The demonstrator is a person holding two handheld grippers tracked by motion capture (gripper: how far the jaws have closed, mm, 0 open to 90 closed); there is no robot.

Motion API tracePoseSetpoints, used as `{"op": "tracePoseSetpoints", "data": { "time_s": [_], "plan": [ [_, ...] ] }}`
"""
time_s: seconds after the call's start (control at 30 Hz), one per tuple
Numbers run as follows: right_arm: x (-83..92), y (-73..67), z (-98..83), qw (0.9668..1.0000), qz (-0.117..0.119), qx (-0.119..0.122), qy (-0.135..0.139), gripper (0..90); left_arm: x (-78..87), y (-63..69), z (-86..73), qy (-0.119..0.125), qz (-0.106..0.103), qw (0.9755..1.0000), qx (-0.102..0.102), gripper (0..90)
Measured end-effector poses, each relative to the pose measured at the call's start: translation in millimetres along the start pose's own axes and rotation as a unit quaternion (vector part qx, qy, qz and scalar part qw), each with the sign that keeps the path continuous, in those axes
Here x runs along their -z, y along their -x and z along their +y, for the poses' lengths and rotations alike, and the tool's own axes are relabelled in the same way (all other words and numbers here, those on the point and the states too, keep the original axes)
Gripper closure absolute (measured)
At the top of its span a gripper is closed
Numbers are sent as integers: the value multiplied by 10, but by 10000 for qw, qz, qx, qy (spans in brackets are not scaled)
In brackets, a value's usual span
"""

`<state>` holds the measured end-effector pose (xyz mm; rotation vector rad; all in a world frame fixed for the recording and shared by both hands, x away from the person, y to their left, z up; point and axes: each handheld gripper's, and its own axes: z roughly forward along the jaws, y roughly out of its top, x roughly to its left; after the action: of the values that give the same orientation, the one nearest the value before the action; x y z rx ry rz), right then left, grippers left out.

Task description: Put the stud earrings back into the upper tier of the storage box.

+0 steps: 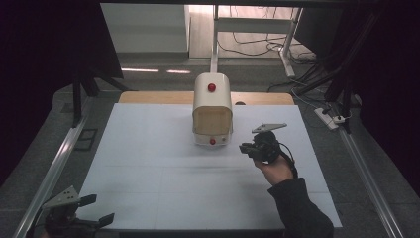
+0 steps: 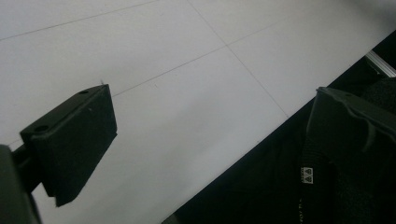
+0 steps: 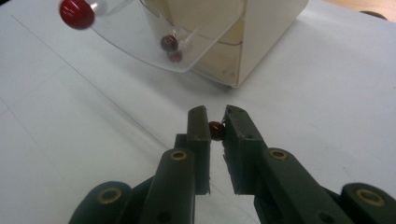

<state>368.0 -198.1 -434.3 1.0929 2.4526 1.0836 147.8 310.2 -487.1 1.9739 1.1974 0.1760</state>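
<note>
My right gripper was raised off the surface, my hand gripping it from behind, sleeve trailing back toward me. Its jaws were closed almost together. My left gripper rested low at my near left, jaws spread wide apart.

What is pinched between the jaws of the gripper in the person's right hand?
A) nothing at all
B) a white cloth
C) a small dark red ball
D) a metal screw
C: in the right gripper view, the right gripper has its jaws closed on a small dark red ball, in front of the cream box.
</note>
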Motion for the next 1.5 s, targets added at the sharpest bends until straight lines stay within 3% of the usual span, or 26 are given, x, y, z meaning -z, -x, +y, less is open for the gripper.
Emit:
{"op": "tracePoseSetpoints", "data": {
  "time_s": [0.53,0.77,1.5],
  "plan": [
    [212,-48,199,9995,54,99,283,800,-1,-9,1,-10,-16,10000,34,21],
    [302,-67,299,9989,194,87,408,800,-2,-9,1,-14,-18,10000,37,21],
    [364,-227,617,9973,318,272,598,801,3,-17,-1,4,-20,10000,69,14]
  ]
}}
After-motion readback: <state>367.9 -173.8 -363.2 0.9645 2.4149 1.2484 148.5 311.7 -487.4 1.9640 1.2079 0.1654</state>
